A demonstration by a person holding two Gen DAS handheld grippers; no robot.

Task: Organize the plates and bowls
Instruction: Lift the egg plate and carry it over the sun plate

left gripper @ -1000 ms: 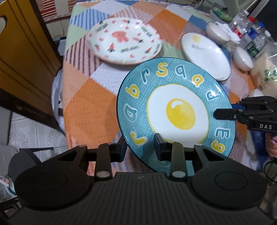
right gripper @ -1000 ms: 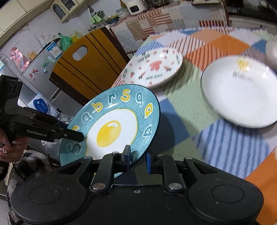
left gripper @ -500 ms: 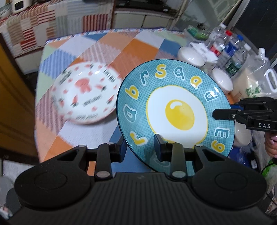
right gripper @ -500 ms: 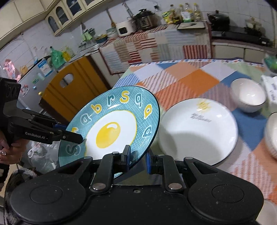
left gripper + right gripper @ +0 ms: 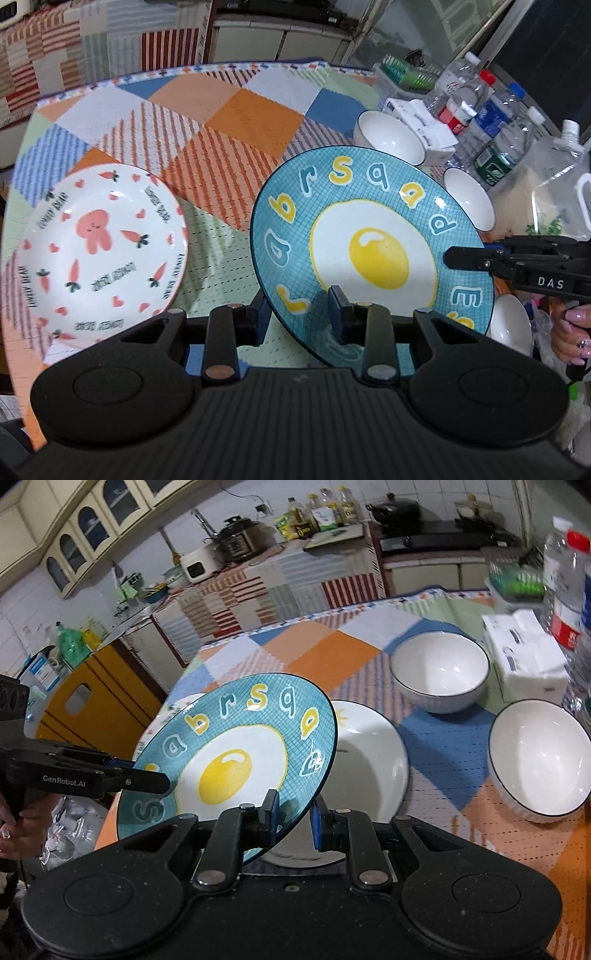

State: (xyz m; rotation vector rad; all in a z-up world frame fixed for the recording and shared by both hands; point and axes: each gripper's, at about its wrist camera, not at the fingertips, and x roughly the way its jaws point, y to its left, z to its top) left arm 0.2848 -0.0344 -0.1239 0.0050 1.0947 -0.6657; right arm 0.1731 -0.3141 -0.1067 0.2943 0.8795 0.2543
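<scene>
Kitchen counters [image 5: 258, 587] behind a checked tablecloth [image 5: 229, 122] under plates and bowls

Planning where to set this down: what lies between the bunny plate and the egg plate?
Only bare checked tablecloth separates bunny plate and held egg plate, seen in the left wrist view.

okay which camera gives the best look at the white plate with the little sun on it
The right wrist view. There the white plate lies on the tablecloth just behind the blue egg plate, about half of it showing, with part of its sun mark. In the left wrist view the blue egg plate hides it completely.
</scene>
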